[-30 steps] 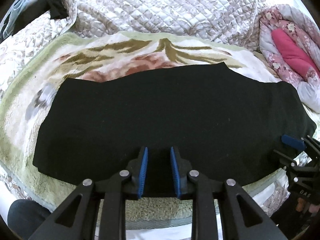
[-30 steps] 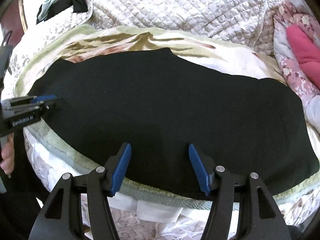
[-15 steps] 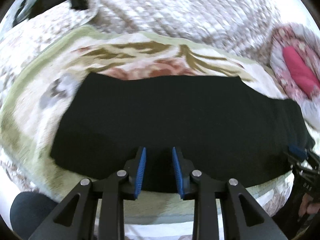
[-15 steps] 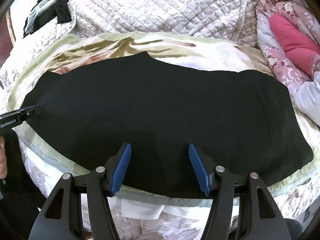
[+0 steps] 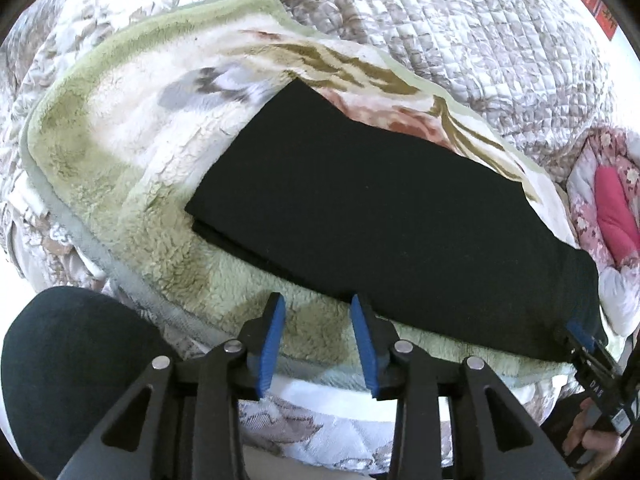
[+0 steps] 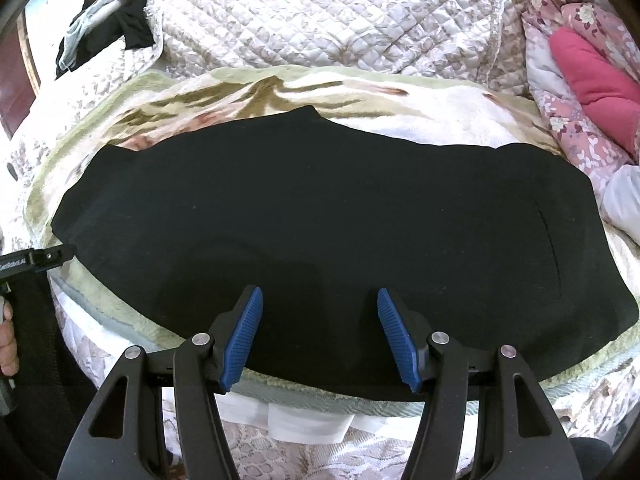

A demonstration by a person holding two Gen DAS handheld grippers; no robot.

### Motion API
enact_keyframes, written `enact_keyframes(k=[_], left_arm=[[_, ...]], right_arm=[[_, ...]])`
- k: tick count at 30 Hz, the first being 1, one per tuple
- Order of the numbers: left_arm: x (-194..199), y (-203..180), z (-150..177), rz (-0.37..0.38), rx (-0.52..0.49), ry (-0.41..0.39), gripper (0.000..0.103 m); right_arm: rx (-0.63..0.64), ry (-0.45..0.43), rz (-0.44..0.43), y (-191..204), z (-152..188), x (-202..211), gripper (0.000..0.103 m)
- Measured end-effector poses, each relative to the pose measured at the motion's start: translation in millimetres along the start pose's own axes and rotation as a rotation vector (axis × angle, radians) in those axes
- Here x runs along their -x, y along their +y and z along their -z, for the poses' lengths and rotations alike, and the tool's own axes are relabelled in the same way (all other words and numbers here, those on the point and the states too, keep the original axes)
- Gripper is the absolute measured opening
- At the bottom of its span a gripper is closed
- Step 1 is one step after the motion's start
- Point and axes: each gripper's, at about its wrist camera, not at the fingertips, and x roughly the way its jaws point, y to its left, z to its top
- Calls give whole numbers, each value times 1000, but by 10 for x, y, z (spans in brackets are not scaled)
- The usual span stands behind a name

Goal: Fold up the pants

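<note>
Left gripper point(image 5: 318, 338) shifted left, opening, pants point(image 5: 384, 216) beyond fingers point(image 5: 272, 340)

Pants point(image 6: 320, 220) spread flat on a fleece blanket point(image 6: 440, 116), itself on a quilted bed cover point(image 6: 320, 12). Right gripper point(image 6: 320, 336) above the near hem; left gripper point(image 5: 318, 340) just off the near edge. Bundled bedding point(image 6: 580, 92) at far right, clothes heap point(image 6: 104, 36) far left.

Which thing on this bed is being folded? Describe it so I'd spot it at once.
Find the fluffy green-edged blanket spread over the quilted bedspread. Lying flat across it is a long black garment, the pants. It is the only plain black piece there; everything around it is pale and patterned.
</note>
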Motion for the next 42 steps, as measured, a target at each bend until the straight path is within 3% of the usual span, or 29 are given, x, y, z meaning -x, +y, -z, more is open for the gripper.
enact_keyframes(k=[4,13,15,17,19,25,31,35,40,42], left_arm=[[-82,41,-101,30,31,-29,45],[-213,107,-330,15,57,-98,44],[-209,96,-349,-4,54,-103,36],[-192,108,-357,-17,55,-103,20],[-158,161,-368,18,78,-94,13],[-28,107,-415,36,43,-107,8],[234,-304,-617,108,-72,-164,8],[288,-839,-708,198,-196,-173,8],[200,-1596,-583,330,-385,-127,8],[70,-1860,-449,391,-463,-61,8]], right_arm=[[-9,-5,-7,-16,-9,6,60],[-23,-30,-15,-38,-46,50,60],[-27,-33,-18,-45,-49,60,60],[-29,-34,-18,-49,-49,68,60],[-30,-37,-19,-54,-47,77,60],[-46,-46,-29,-84,-35,93,60],[-74,-69,-38,-148,-41,139,60],[-99,-82,-39,-218,-43,185,60],[-141,-102,-30,-358,-23,282,60],[-159,-105,-23,-423,-7,309,60]])
